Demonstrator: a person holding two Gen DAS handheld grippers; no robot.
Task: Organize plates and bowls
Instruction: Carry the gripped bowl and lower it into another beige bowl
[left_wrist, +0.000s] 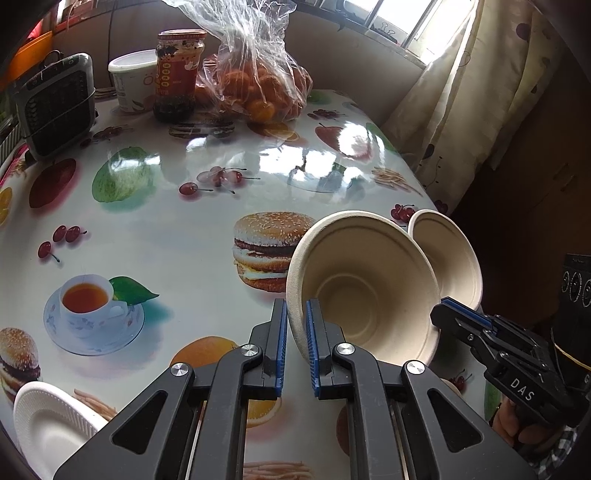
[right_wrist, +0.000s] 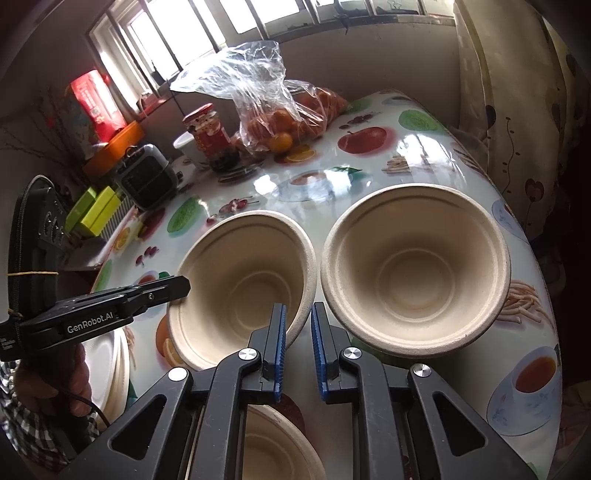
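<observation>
Two beige bowls (right_wrist: 240, 280) (right_wrist: 415, 266), one jar (right_wrist: 212, 138), one tub (left_wrist: 133, 79), one bag of oranges (right_wrist: 280, 122), one white plate (left_wrist: 51, 421).

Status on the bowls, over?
Left gripper, right gripper both shut on near bowl, opposite rims. Second bowl tight alongside it.

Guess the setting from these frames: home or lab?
Likely a home dining corner: a fruit-print tablecloth, a bag of oranges beside a sauce jar, and a curtained window.
</observation>
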